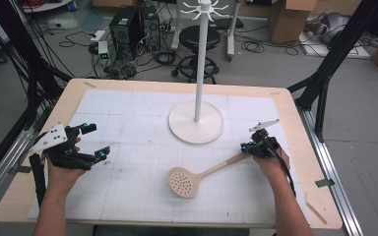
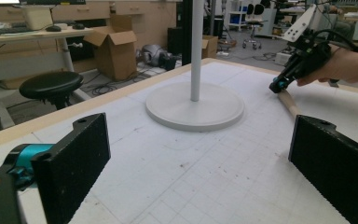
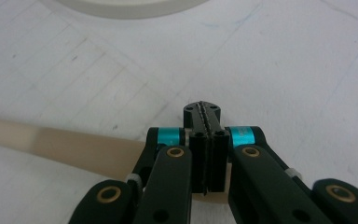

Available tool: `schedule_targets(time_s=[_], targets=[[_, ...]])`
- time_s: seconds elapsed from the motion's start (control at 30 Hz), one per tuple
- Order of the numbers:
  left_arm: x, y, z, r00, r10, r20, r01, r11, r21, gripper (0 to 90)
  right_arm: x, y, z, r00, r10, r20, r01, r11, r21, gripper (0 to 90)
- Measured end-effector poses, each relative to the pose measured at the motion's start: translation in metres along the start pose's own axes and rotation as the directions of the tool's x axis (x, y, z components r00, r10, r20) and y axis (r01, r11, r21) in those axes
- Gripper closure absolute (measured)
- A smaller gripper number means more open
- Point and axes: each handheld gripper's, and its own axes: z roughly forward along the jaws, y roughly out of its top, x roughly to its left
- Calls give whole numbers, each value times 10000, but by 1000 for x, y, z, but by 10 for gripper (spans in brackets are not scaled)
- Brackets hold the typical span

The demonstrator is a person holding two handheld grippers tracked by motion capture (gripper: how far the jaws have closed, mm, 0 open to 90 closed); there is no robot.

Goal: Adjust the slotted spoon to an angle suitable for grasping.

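**Closed jaws at the handle tip**

The right gripper is fully closed over the skimmer handle's end, gripping nothing visible. Left gripper gapes empty. The skimmer lies just before the stand: probably light, stiff, smooth; take mid-handle.

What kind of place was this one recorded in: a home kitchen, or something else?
Most likely a lab or workshop, not a kitchen. The table carries a gridded white mat, computer towers and loose cables sit on the concrete floor behind it, and cardboard boxes and a work stool stand around.
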Motion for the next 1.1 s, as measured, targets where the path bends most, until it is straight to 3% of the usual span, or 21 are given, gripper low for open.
schedule_targets(time_s=[0.3, 0.53, 0.67, 0.7, 0.8, 0.93, 1.0, 1.03, 1.1], targets=[[-1, 0, 3, 10000, 12, 65, -13, 10000, 51, 59, 10, -24, -19, 9995, -266, -186, 268, 9996, 68, 900], [-1, 0, 3, 10000, 40, 76, -40, 10000, 49, 59, 16, -29, -22, 9989, -348, -330, 344, 9993, -122, 900], [-1, 0, 3, 10000, 33, 67, -34, 10000, 72, 59, 20, -26, -28, 9976, -524, -455, 491, 9962, -725, 895], [-1, 0, 3, 10000, 17, 45, -17, 10000, 74, 59, 22, -22, -35, 9966, -602, -564, 536, 9922, -1124, 891], [-1, 0, 3, 10000, 24, 46, -24, 10000, 74, 59, 27, -16, -45, 9929, -932, -743, 802, 9835, -1622, 857], [-1, 0, 3, 10000, -22, 56, 22, 10000, 54, 59, 31, -8, -53, 9892, -1233, -791, 1058, 9748, -1963, 787], [0, 0, 3, 10000, 9, 58, -9, 10000, 44, 59, 37, -3, -60, 9812, -1706, -907, 1442, 9591, -2435, 608], [0, 0, 2, 10000, 15, 69, -15, 10000, 47, 59, 37, -3, -60, 9812, -1706, -907, 1442, 9591, -2435, 608], [0, 0, 2, 10000, -26, 49, 26, 10000, 21, 58, 42, 1, -64, 9745, -2015, -985, 1689, 9482, -2689, 479]])
